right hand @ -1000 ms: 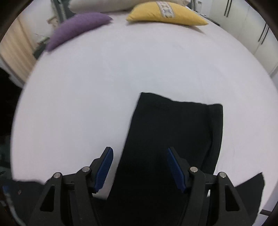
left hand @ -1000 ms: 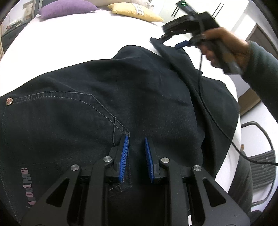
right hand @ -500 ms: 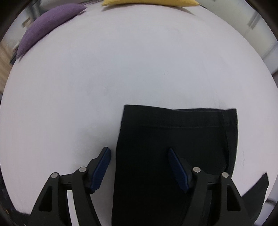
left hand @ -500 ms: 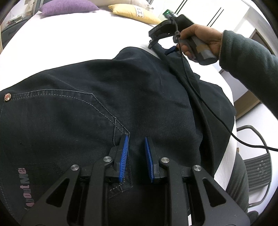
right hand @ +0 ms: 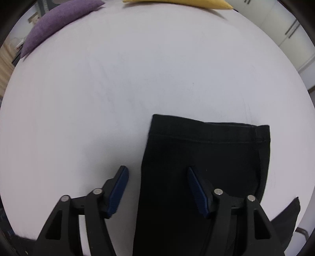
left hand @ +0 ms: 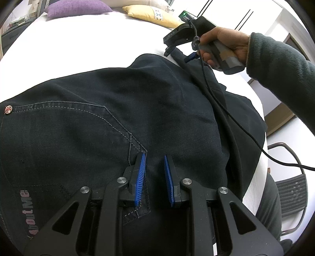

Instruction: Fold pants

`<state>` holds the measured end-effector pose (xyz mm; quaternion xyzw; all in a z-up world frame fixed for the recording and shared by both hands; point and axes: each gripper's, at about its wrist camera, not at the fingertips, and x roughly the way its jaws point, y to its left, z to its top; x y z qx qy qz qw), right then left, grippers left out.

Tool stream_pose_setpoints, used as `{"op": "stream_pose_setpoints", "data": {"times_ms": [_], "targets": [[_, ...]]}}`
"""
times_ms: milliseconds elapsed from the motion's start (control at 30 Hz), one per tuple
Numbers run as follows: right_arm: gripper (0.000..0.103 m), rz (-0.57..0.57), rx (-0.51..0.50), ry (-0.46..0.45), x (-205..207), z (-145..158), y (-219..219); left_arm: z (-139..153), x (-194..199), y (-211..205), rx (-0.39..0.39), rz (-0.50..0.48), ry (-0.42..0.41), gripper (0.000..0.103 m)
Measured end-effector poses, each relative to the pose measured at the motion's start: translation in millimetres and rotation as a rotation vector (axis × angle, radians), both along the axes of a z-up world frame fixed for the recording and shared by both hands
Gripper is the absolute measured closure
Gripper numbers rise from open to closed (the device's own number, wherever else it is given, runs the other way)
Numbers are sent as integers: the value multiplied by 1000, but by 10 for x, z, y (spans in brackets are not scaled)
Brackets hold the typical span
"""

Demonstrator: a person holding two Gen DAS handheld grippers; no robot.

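Two hand-held grippers over dark pants on a white bed.

Left hand-held gripper (left hand: 155, 173): low centre of its own view, blue pads a narrow gap apart, dark cloth showing between them. Cannot tell whether pads press on that cloth or merely stand over it. Left pad beside a stitched pocket corner (left hand: 144, 150); waistband edge under the black finger frame at the bottom.

Right hand-held gripper (right hand: 157, 183): released, jaws wide and just opening a little further, pointing steeply down. Left pad over bare sheet, right pad over black cloth, the leg's left edge between them, touched by neither pad as far as visible. In the left view, the same tool at upper right, gripped by a hand (left hand: 222, 45) in a grey-green sleeve (left hand: 275, 65), black cable (left hand: 236, 126) trailing down to the right edge.

Pants (left hand: 98, 118): spread across most of the left view, seat up, curved pocket stitching, a metal rivet (left hand: 8, 109) at far left, pink lettering (left hand: 29, 212) at lower left. One leg (right hand: 206, 157) running up to the centre right of the right view, flat, hem square at its top end. A further black corner at lower right there.

Bed (right hand: 137, 78): bare and smooth beyond the hem. Purple pillow (right hand: 59, 23) at upper left, yellow pillow (left hand: 155, 16) at top centre, just beside each other at the far end. Chair (left hand: 291, 193) at lower right of the left view, off the bed.
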<state>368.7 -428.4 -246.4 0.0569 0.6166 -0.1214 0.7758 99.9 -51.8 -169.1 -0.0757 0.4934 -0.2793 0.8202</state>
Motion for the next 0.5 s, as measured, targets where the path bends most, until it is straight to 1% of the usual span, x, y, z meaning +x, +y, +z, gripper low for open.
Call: {"op": "stream_pose_setpoints", "data": {"times_ms": [67, 133, 167, 200, 267, 300, 367, 400, 433, 500], "targets": [[33, -6, 23, -2, 24, -11, -29, 4, 3, 1, -2, 0, 0, 84], [36, 13, 18, -4, 45, -2, -9, 7, 7, 4, -3, 0, -1, 84], [44, 33, 16, -9, 57, 14, 22, 6, 6, 7, -3, 0, -1, 84], [55, 40, 18, -12, 62, 25, 37, 6, 6, 7, -3, 0, -1, 84], [71, 47, 19, -17, 68, 64, 58, 5, 4, 8, -3, 0, -1, 84], [79, 43, 22, -18, -10, 82, 33, 4, 4, 6, -2, 0, -1, 84], [90, 22, 52, -29, -77, 107, 0, 4, -1, 6, -1, -1, -1, 84], [94, 9, 71, -36, -72, 127, -77, 4, -1, 7, -1, -1, -2, 84], [95, -9, 99, -57, -172, 180, -147, 4, 1, 6, 0, 0, -2, 84], [95, -21, 115, -101, -261, 294, -217, 5, 3, 4, 2, -1, -3, 84]]}}
